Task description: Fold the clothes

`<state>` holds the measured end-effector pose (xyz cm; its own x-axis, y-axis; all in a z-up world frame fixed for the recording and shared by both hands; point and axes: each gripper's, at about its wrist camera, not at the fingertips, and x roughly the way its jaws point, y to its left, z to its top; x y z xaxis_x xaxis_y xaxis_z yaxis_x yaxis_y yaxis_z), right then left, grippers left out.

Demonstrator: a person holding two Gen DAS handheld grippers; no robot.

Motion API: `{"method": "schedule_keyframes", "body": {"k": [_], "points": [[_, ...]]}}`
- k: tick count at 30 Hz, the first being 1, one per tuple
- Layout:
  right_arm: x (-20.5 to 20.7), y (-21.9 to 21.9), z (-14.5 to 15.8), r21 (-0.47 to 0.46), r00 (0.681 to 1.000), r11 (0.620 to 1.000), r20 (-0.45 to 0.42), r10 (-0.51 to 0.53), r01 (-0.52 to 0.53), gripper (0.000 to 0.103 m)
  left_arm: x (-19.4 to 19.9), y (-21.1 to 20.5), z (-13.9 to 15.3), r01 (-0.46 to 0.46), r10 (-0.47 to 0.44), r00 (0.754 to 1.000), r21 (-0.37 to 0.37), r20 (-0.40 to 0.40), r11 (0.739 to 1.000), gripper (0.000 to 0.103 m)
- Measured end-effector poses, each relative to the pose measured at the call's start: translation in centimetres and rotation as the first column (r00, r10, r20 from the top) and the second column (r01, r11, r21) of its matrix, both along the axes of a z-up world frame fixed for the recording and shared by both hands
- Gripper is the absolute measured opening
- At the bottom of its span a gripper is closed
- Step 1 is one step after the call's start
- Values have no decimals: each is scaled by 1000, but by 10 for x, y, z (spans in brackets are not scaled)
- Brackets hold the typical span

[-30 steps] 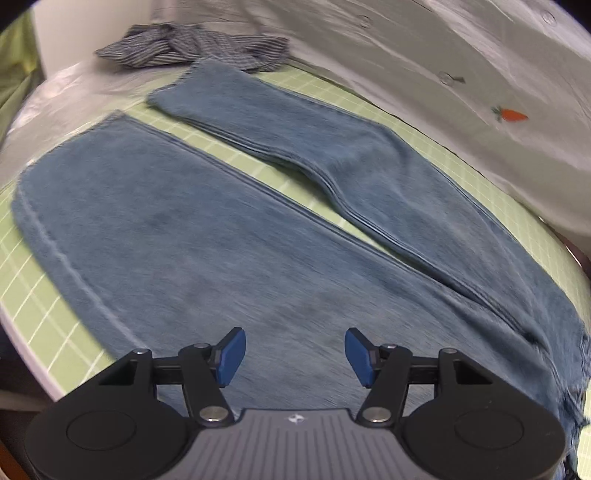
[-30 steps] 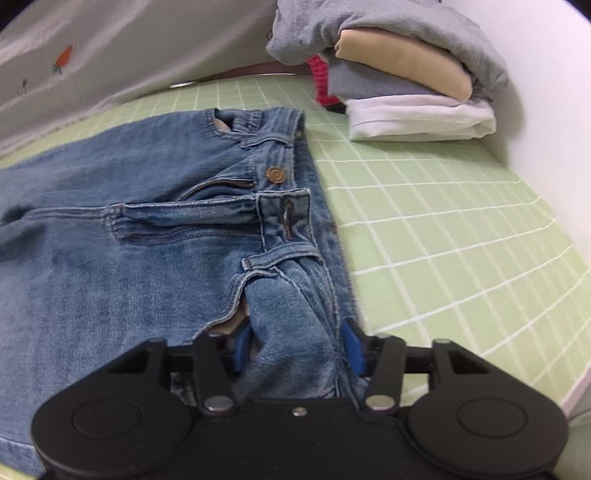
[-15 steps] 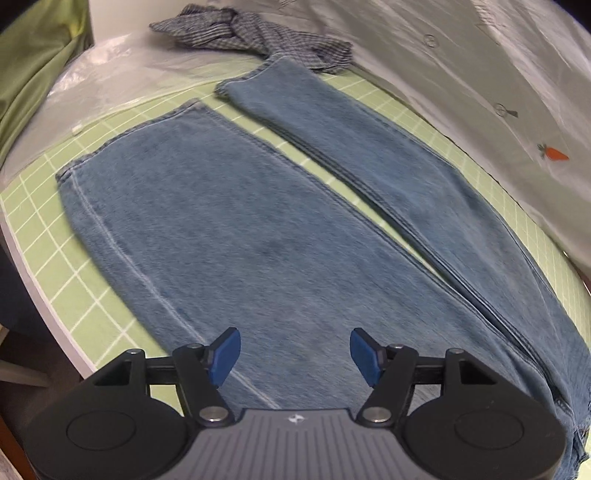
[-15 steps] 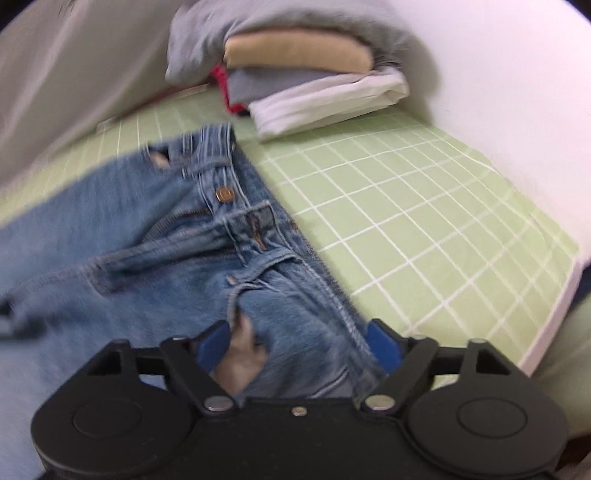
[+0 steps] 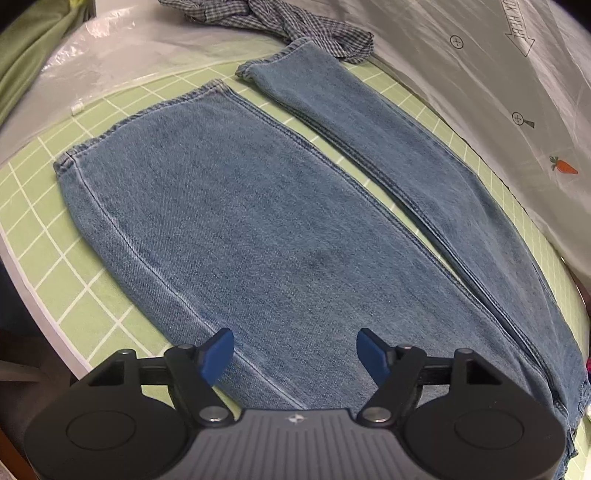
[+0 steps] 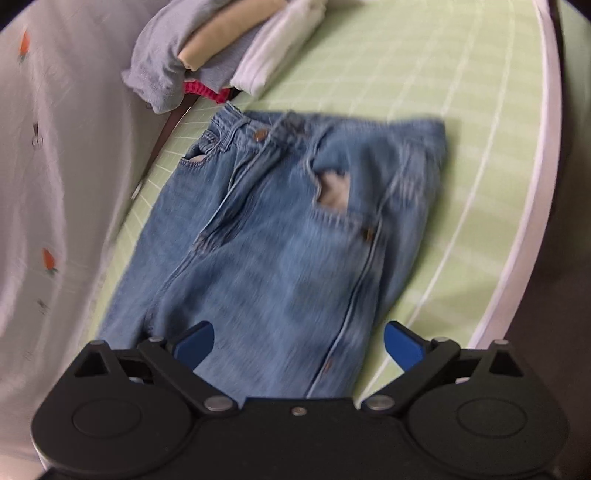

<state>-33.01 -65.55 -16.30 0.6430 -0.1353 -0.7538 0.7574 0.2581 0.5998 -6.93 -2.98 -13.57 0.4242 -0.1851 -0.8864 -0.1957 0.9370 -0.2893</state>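
Jeans lying flat on the green-gridded counter, both grippers hovering over them with nothing held.

The jeans are lying front up on the counter, legs spread in a narrow V. The left gripper is hanging over the nearer leg, its jaws apart and just now widening, only denim beneath them. The right gripper is hovering above the thigh, below the waistband; its jaws have just been swinging wide open, gripping nothing. That view is blurring the fly and pocket. Beyond the waistband a stack of folded clothes is partly cut off; past the hems a checked shirt is lying crumpled.
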Motion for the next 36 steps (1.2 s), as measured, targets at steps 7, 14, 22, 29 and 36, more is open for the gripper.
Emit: {"method": "schedule_keyframes", "body": {"k": [7, 14, 22, 29, 36], "points": [[-3, 26, -13, 146, 995, 989, 91, -43, 30, 101, 3, 8, -11, 29, -31, 999, -62, -27, 998, 76], [1, 41, -25, 286, 980, 957, 179, -90, 36, 103, 5, 21, -21, -6, 0, 998, -106, -58, 994, 76], [18, 63, -43, 478, 957, 878, 246, -155, 19, 103, 1, 27, -25, -26, 16, 997, -144, -69, 989, 76], [41, 74, -43, 573, 921, 819, 323, -217, -9, 103, -6, 38, -21, -82, 71, 996, -188, -61, 979, 76], [55, 70, -34, 591, 908, 807, 338, -248, 1, 103, -12, 57, -17, -176, 166, 984, -182, -71, 967, 77]]}}
